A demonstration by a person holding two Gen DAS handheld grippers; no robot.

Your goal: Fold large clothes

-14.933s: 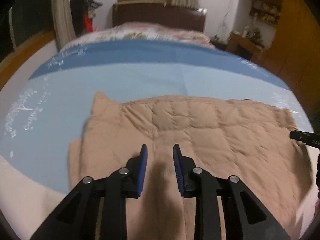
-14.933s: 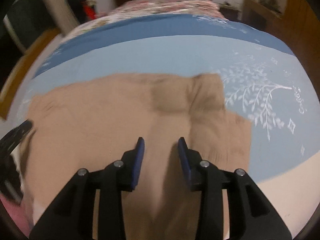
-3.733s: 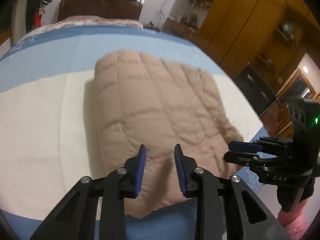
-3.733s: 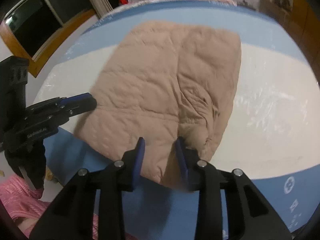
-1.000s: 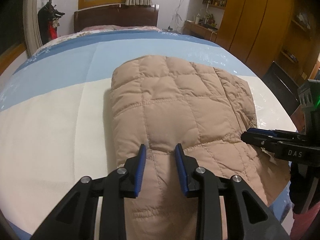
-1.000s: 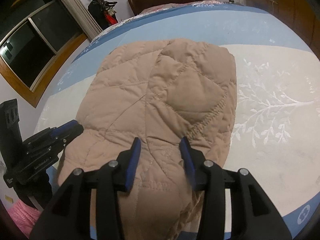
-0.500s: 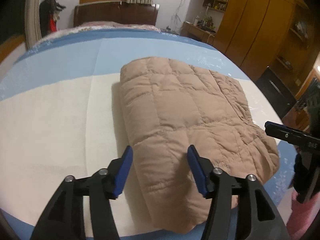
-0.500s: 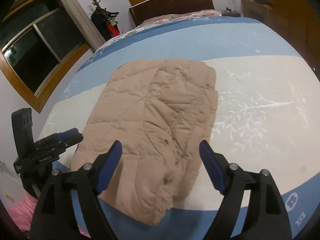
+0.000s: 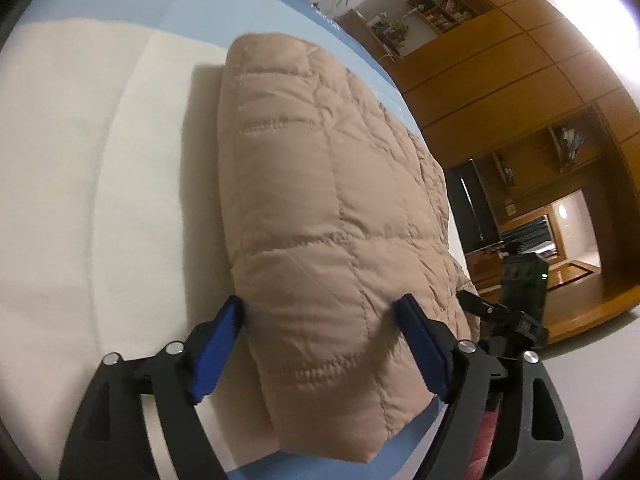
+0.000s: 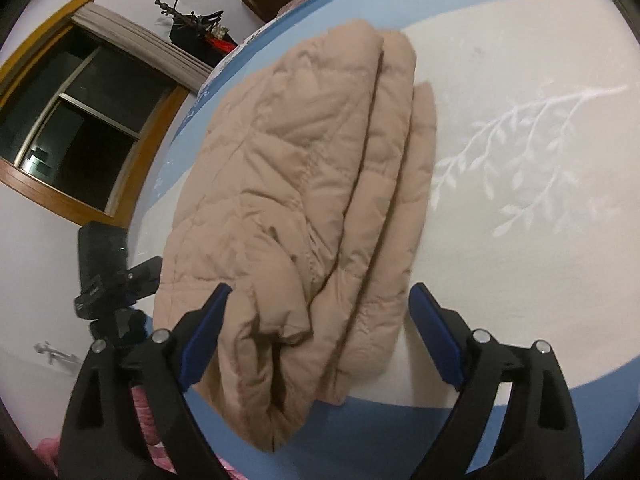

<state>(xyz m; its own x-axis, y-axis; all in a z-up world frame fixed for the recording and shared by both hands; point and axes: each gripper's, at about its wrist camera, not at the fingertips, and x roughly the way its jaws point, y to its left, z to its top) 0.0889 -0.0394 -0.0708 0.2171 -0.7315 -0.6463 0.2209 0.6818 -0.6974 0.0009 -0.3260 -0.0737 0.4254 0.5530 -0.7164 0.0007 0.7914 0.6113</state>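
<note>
- Left wrist view looks along its hand-held gripper, close over the folded jacket on the bed, facing wooden cabinets.
- Right wrist view sits close at the same jacket, facing a window.
- The 2 views share jacket and bed; each shows the other gripper at its edge.

The folded tan quilted jacket is the one bulky obstacle on the bed, and its near end fills the gap between the spread blue fingers of the left gripper. Left of the jacket the cream sheet is bare and open. On its right side the right gripper, jaws wide, straddles the stacked edge; beyond it the leaf-patterned sheet lies clear. Off the bed's right edge, a wooden wardrobe stands well apart.
</note>
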